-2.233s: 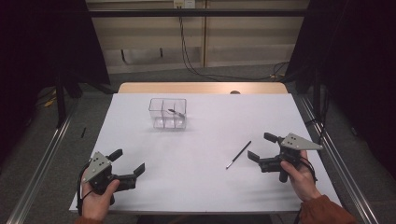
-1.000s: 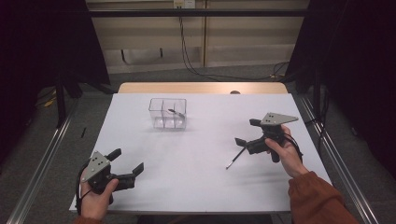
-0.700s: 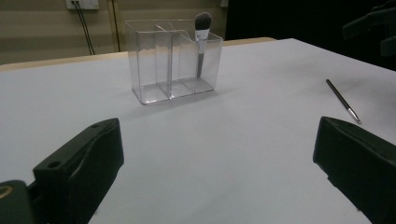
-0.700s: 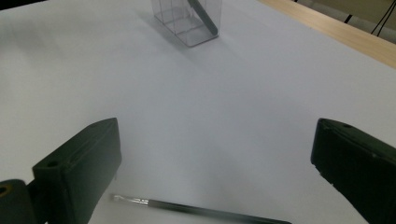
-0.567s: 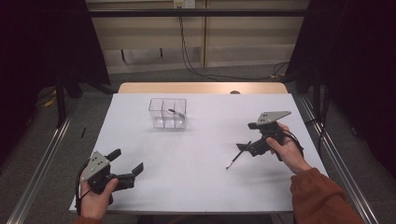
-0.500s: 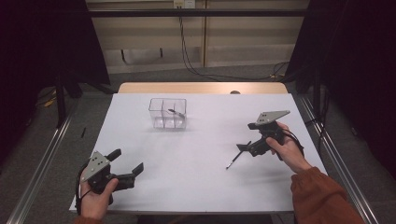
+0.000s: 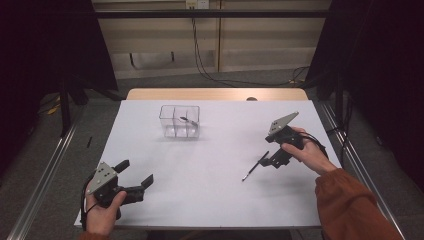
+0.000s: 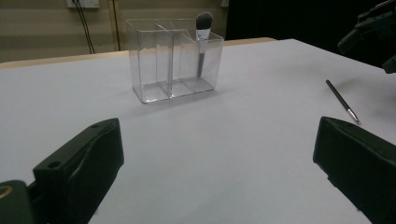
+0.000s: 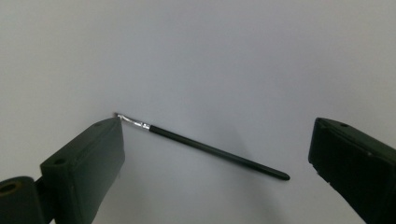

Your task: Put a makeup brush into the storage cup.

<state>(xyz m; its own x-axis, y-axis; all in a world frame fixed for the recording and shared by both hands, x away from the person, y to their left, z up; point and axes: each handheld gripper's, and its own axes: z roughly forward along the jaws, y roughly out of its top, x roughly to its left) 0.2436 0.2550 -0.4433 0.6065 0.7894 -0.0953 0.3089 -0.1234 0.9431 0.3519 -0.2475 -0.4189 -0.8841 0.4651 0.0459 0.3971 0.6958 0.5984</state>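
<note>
Between the wide-open right tongs (image 9: 215,158) a thin black brush (image 9: 205,149) is seen flat on the white tabletop (image 7: 210,180), its long axis crossing the gap (left tongs (image 7: 135,182) open, empty, well apart).

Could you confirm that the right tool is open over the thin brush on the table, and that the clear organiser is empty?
Not quite: the organiser is not empty. The left gripper view shows a fluffy brush standing in one of its end compartments. The rest holds: in the right gripper view the right tool is open, its jaws either side of the thin brush lying on the table.
</note>
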